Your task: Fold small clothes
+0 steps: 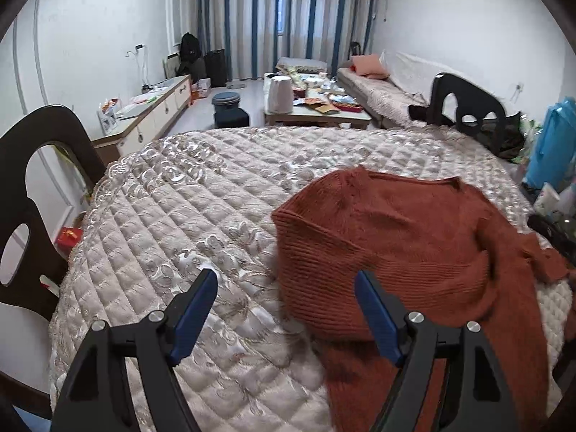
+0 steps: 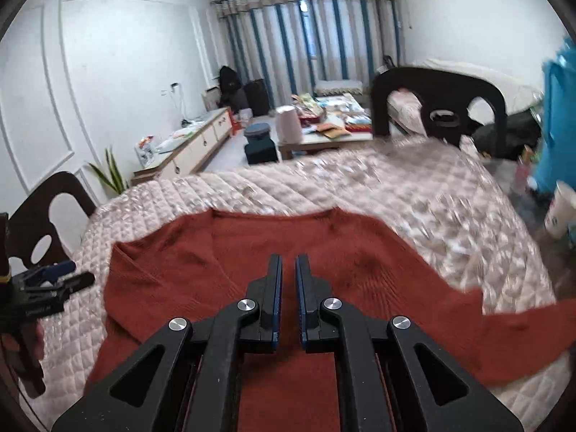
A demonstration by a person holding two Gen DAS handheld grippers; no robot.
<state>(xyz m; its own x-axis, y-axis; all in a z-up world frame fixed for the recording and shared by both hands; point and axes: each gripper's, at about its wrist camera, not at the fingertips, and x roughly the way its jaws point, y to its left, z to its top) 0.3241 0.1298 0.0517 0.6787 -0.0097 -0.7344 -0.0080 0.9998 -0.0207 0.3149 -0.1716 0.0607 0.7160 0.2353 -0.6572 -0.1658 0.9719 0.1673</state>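
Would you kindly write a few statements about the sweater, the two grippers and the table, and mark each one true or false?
1. The sweater is rust red. True.
2. The left gripper is closed tight. False: its jaws stand wide apart, with nothing between the pads.
3. The right gripper has its jaws nearly together above the sweater. True.
4. The sweater lies on a bare wooden tabletop. False: it lies on a pale quilted cover.
5. A dark chair stands at the far side of the table. True.
6. The sweater is folded into a neat square. False: one sleeve trails out to the right in the right wrist view.
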